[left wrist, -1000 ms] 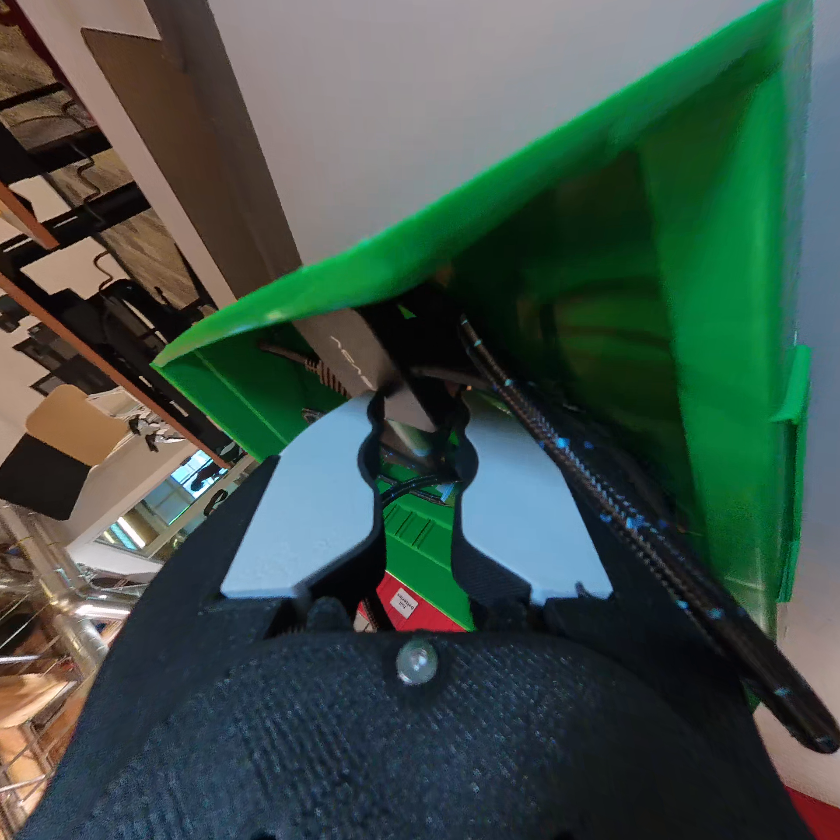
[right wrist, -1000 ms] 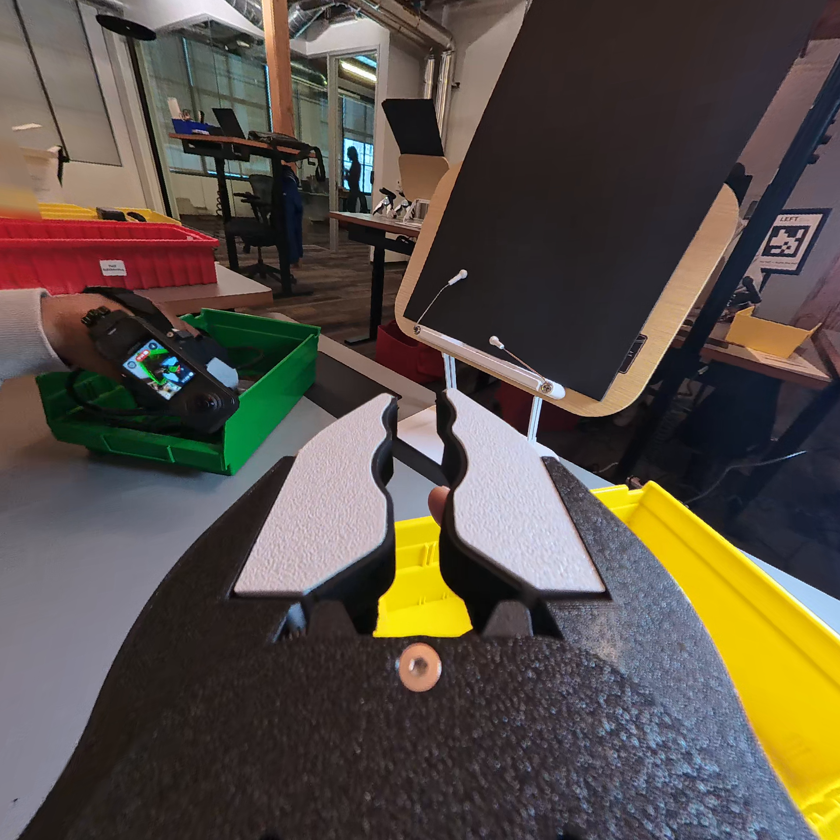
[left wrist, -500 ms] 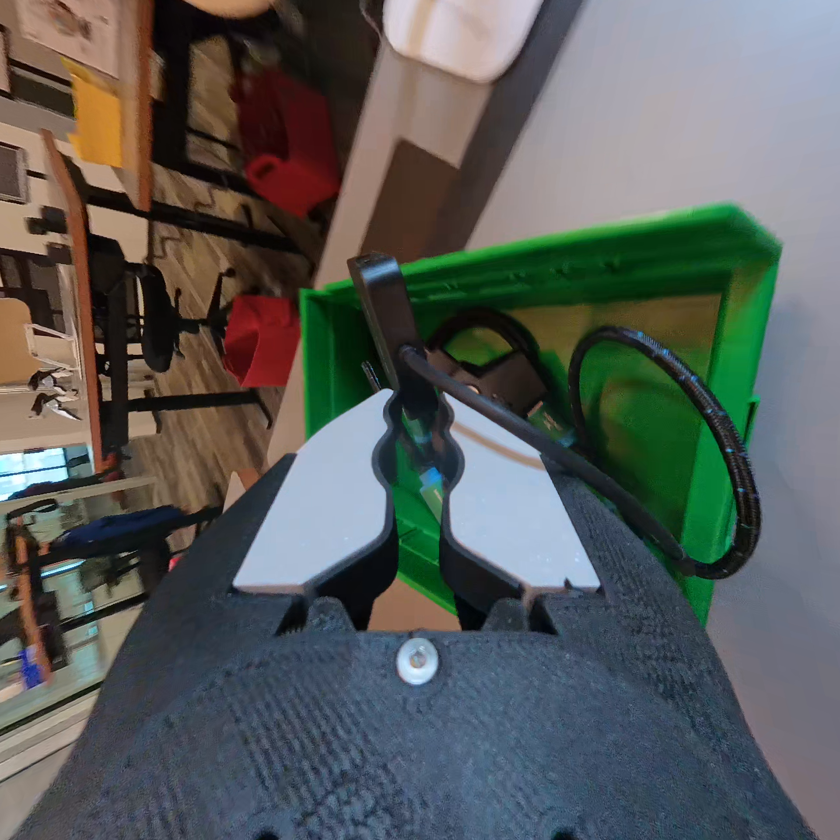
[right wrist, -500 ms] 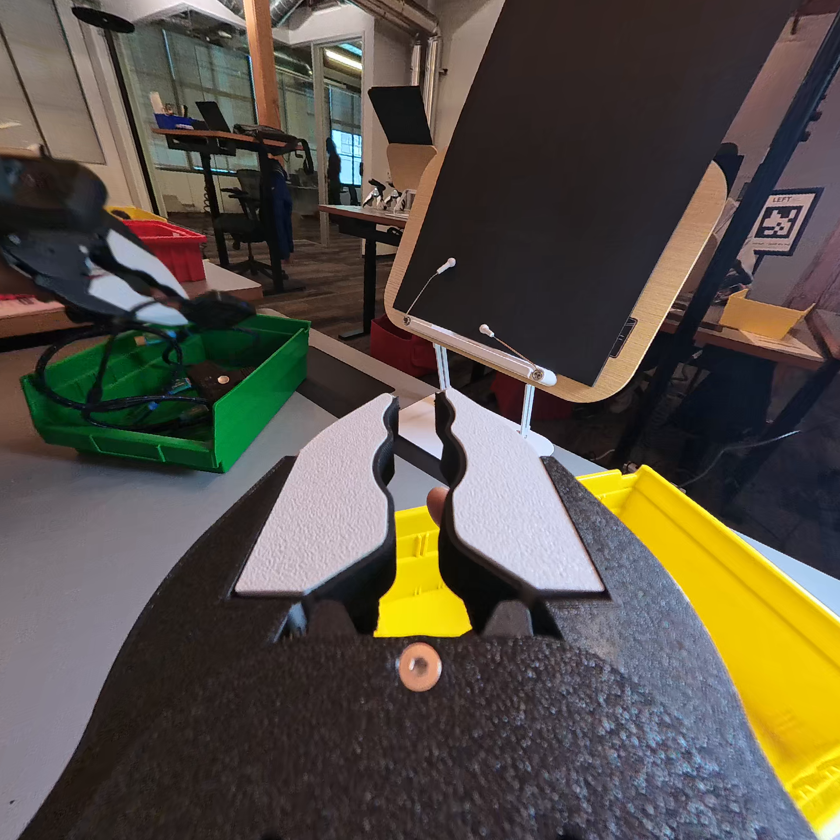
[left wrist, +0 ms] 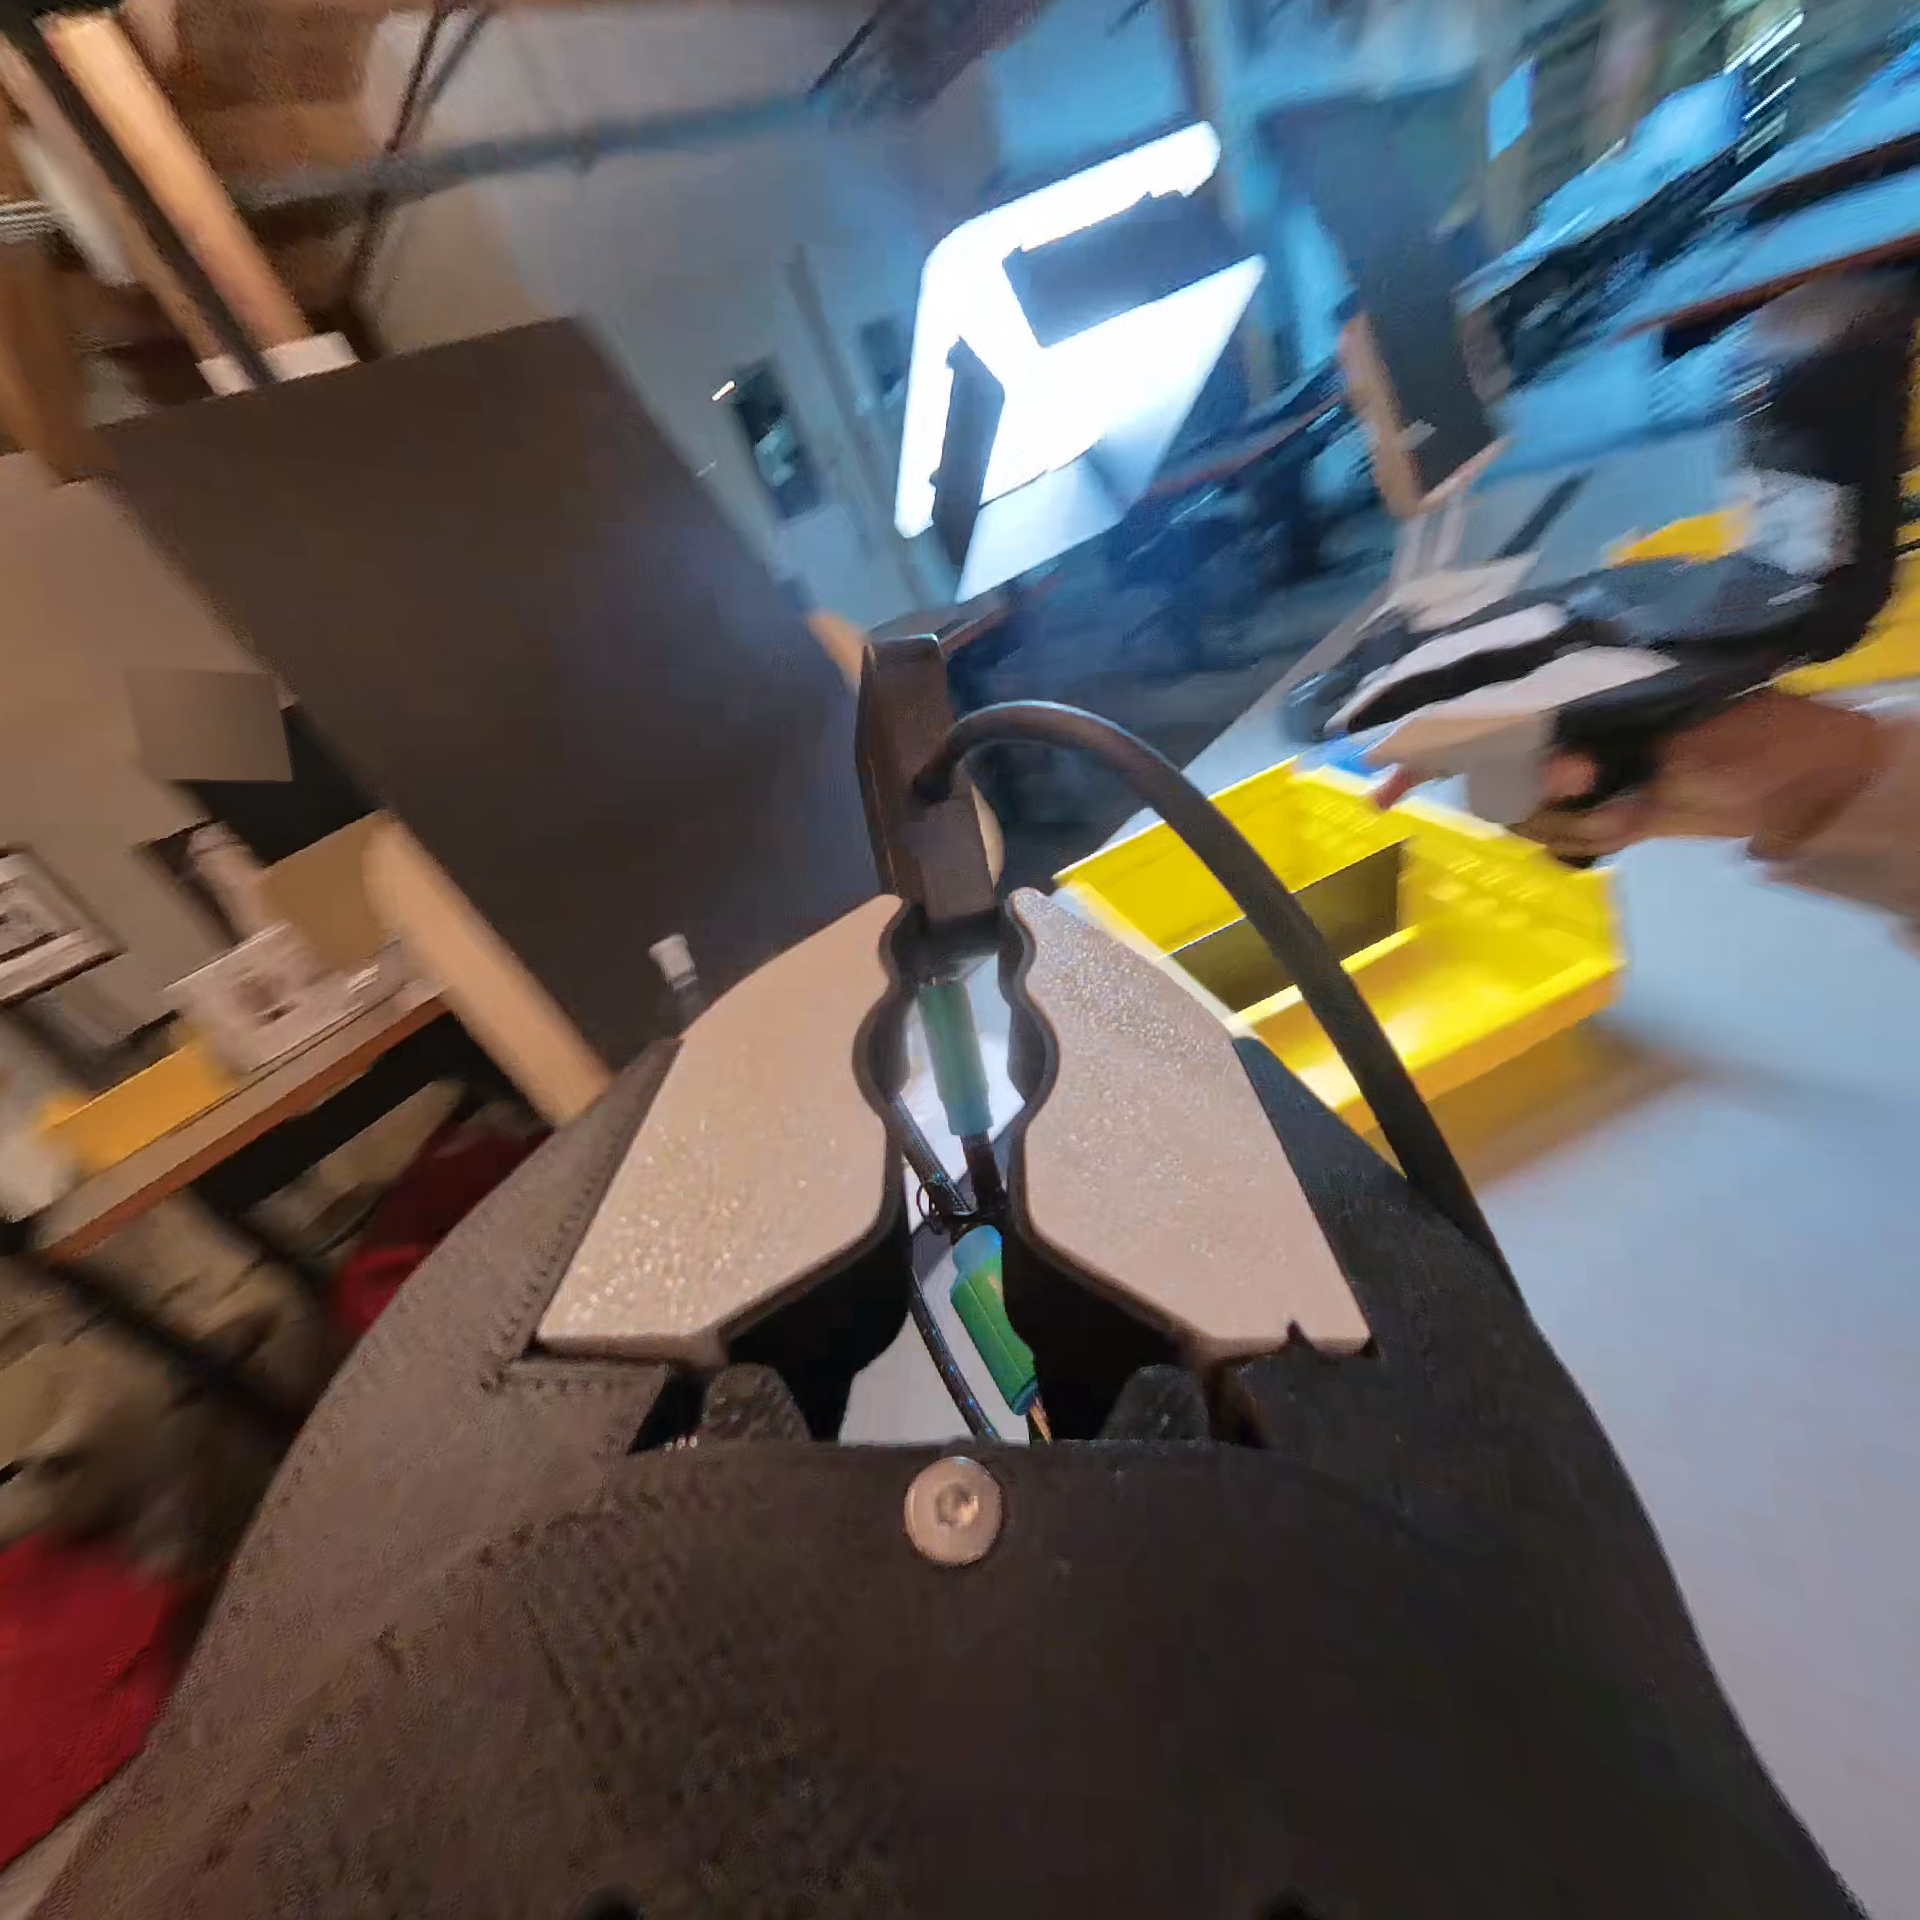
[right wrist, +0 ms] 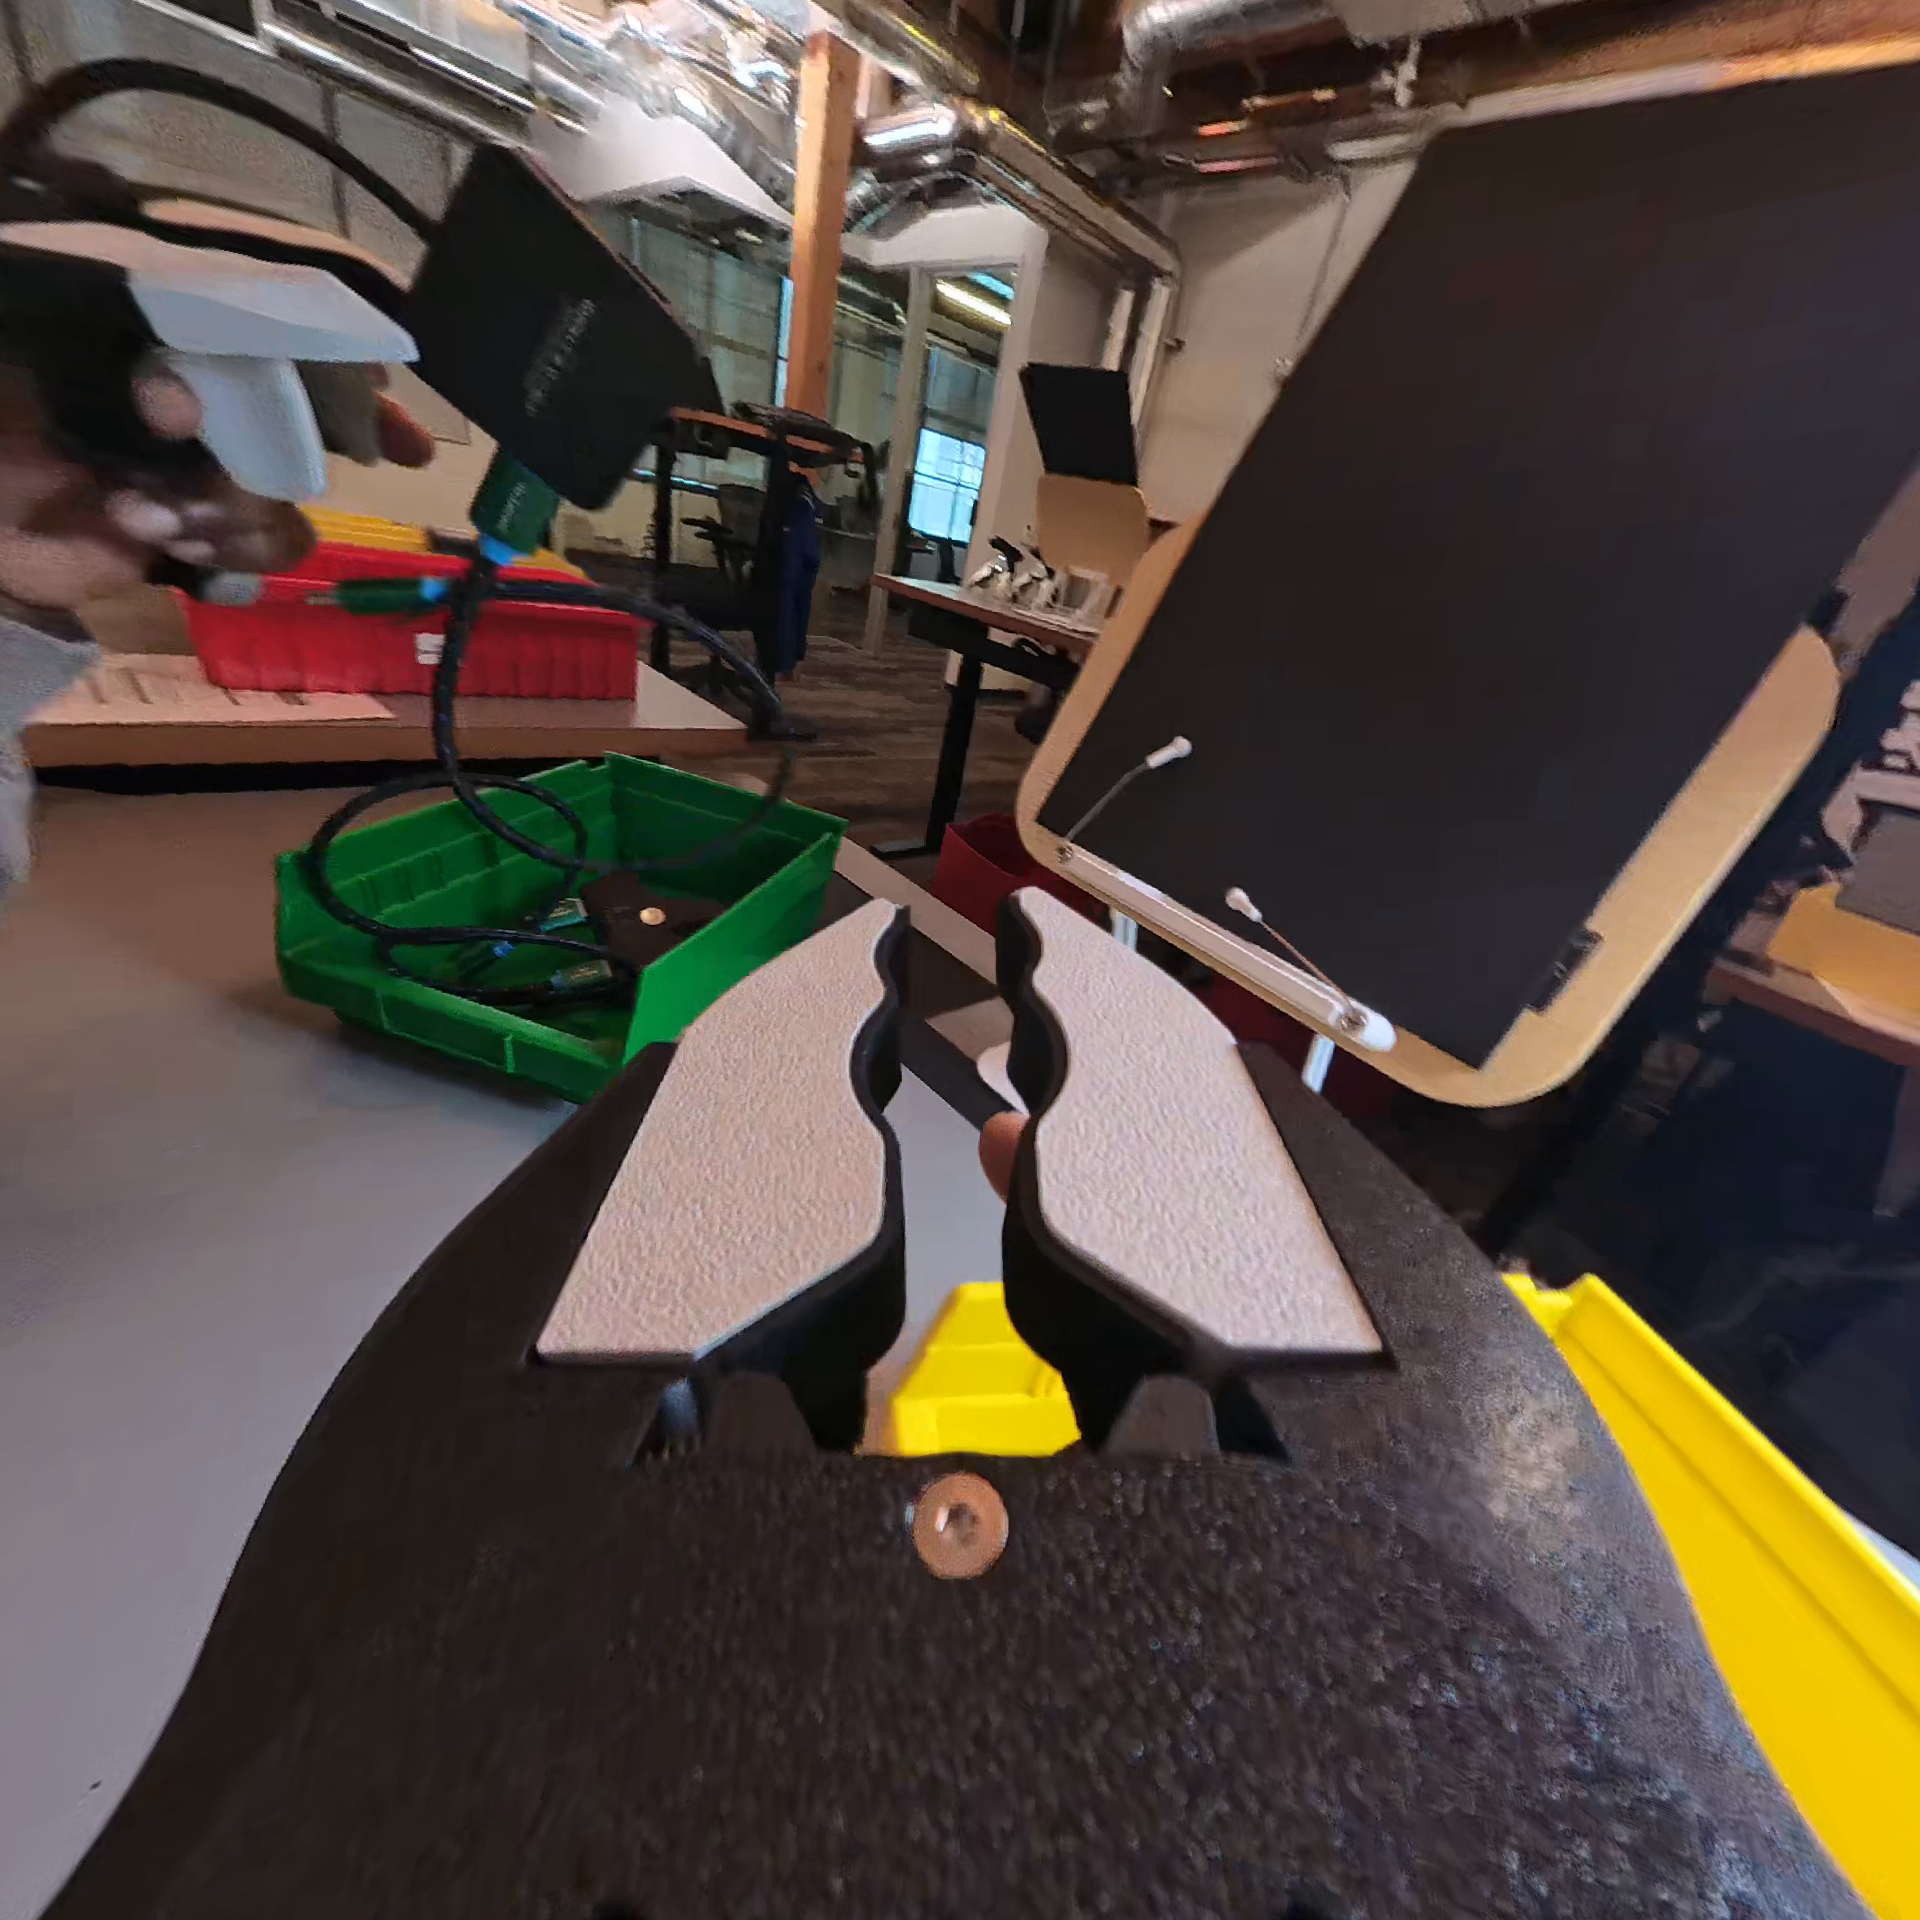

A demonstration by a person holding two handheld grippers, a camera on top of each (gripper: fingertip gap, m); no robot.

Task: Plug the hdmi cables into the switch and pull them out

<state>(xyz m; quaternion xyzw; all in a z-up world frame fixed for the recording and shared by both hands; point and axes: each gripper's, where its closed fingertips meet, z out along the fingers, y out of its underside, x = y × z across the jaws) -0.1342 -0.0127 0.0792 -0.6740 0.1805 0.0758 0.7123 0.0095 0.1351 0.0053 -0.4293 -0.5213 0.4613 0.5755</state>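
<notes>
My left gripper (left wrist: pixel 956 914) is shut on the lower end of the black hdmi switch (left wrist: pixel 920 769), held edge-on in the air. A black cable (left wrist: pixel 1247 935) curves out of its side. A green hdmi plug (left wrist: pixel 951 1049) hangs under it between my fingers, with another green plug (left wrist: pixel 992 1314) lower down. In the right wrist view the left gripper (right wrist: pixel 405 312) holds the switch (right wrist: pixel 551 332) high at the upper left, with a green plug (right wrist: pixel 509 509) in its lower edge. Braided cables (right wrist: pixel 447 727) trail down into the green bin (right wrist: pixel 727 966). My right gripper (right wrist: pixel 951 925) is slightly open and empty.
A yellow bin (right wrist: pixel 1766 1558) lies under my right gripper; it also shows in the left wrist view (left wrist: pixel 1455 997). A black panel on a white stand (right wrist: pixel 1455 623) leans at the right. A red bin (right wrist: pixel 416 644) sits behind on another table. The grey tabletop (right wrist: pixel 156 1143) spreads left. My right fingertips sit around 25 centimeters from my left ones.
My left gripper has lifted the switch out of the green bin and swung it up into the air, dragging the cables. My right gripper has barely moved and stays empty.
</notes>
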